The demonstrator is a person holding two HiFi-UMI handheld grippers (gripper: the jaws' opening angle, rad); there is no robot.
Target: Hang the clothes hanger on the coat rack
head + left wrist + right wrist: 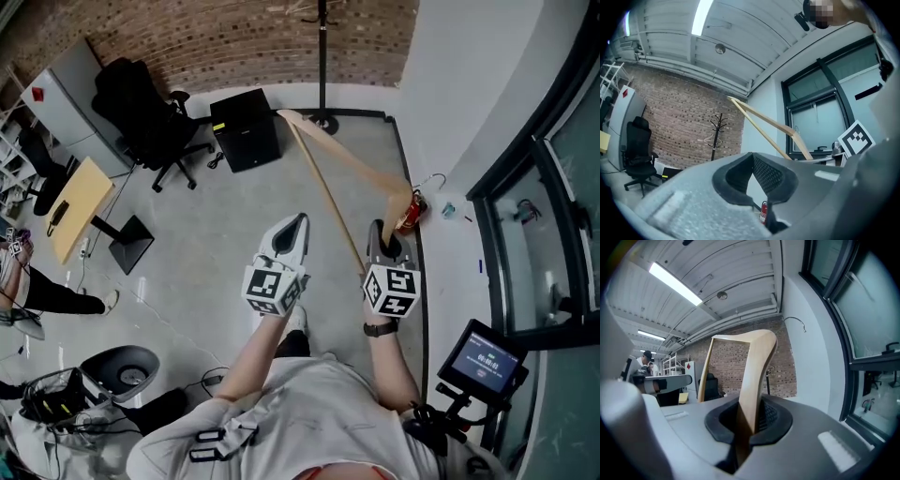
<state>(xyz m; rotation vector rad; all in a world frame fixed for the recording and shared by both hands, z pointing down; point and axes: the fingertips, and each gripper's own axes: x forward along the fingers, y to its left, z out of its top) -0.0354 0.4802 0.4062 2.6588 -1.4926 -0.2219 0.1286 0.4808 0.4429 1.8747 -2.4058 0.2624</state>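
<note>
Carrying stage, by the look of it: right gripper (380,236) with jaws closed hard on one wooden arm of the hanger (345,155), hook (433,180) free at the apex; left gripper (298,223) alongside, jaws drawn all but together on nothing. Hanger raised in the air, well short of the coat rack (322,56) and to the right of it (rack far off against the brick wall (670,117) in the left gripper view). To do this well: walk in toward the rack before reaching, keep the clamp firm to stop any pivoting of the wood in the jaws, and turn the wrist to face the hook's open side toward a peg (725,123). Bring the hook above that peg, then lower until fully seated; only then ease the jaws apart. Worth keeping the long lower bar clear of the rack's pole on approach, and holding the left gripper ready to steady the far arm against any swing.
</note>
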